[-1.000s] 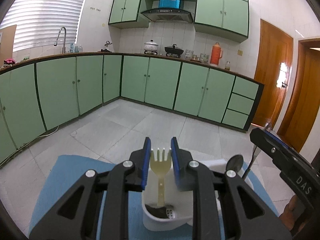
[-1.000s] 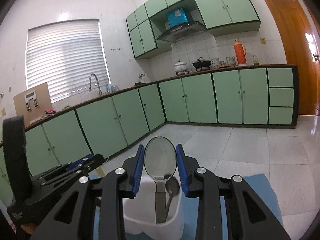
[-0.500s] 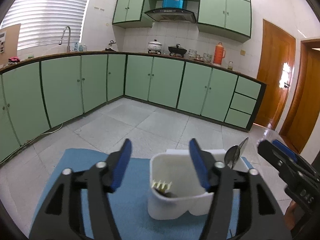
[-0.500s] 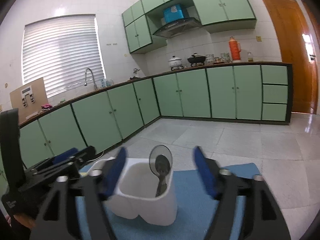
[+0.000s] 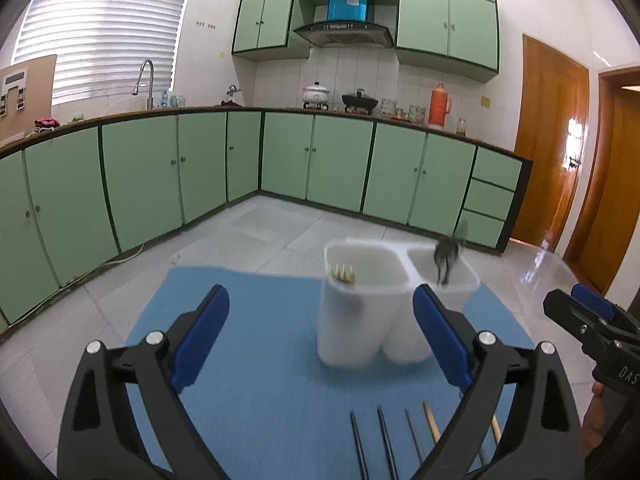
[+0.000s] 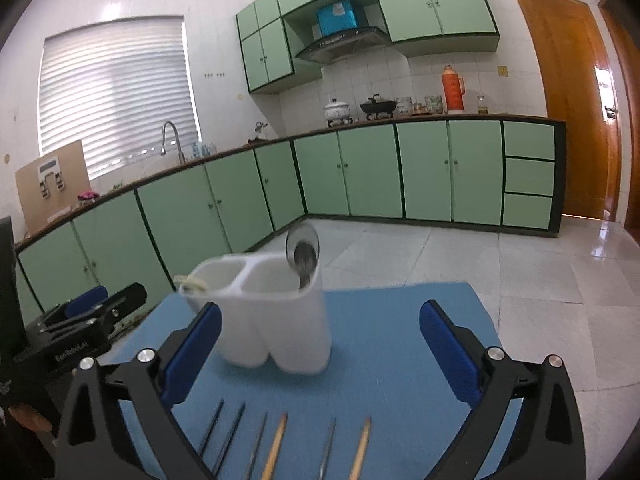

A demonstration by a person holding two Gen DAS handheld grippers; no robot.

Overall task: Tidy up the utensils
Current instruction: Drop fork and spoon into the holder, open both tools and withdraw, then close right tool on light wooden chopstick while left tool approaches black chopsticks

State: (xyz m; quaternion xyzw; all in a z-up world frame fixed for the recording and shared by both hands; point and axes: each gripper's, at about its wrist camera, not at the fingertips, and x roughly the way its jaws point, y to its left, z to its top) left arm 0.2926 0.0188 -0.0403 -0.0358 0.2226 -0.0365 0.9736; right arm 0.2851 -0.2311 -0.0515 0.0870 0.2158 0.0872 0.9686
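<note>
Holder: white plastic two-compartment utensil holder (image 5: pixel 372 312) stands upright on your blue rectangular mat (image 5: pixel 256 380); from your left wrist camera it sits at about 1 o'clock, ahead of the fingers; from your right wrist camera it sits at about 11 o'clock (image 6: pixel 276 312)

Fork: pale yellow plastic fork (image 5: pixel 341 273) rests in the holder's left compartment, only its tines showing above the rim at the compartment's 9 o'clock side

Spoon: shiny metal spoon (image 6: pixel 304 256) stands in the right compartment, bowl up, leaning on the rim at that compartment's 3 o'clock side

Left fingers: your left gripper (image 5: pixel 320 336) has its blue-padded jaws spread wide and opening; nothing is gripped; the holder stands beyond the tips, clear of both pads

Right fingers: your right gripper (image 6: pixel 320 344) has its jaws spread wide and opening; nothing is gripped; the holder is ahead of the left finger, untouched

Chopsticks: dark and light wooden chopsticks (image 6: pixel 276 444) lie loose on the mat at 6 o'clock, roughly parallel, ends pointing toward the holder; the same sticks show low in your left view (image 5: pixel 384 440)

Neighbour: your right gripper's black body shows at 4 o'clock in the left view
</note>
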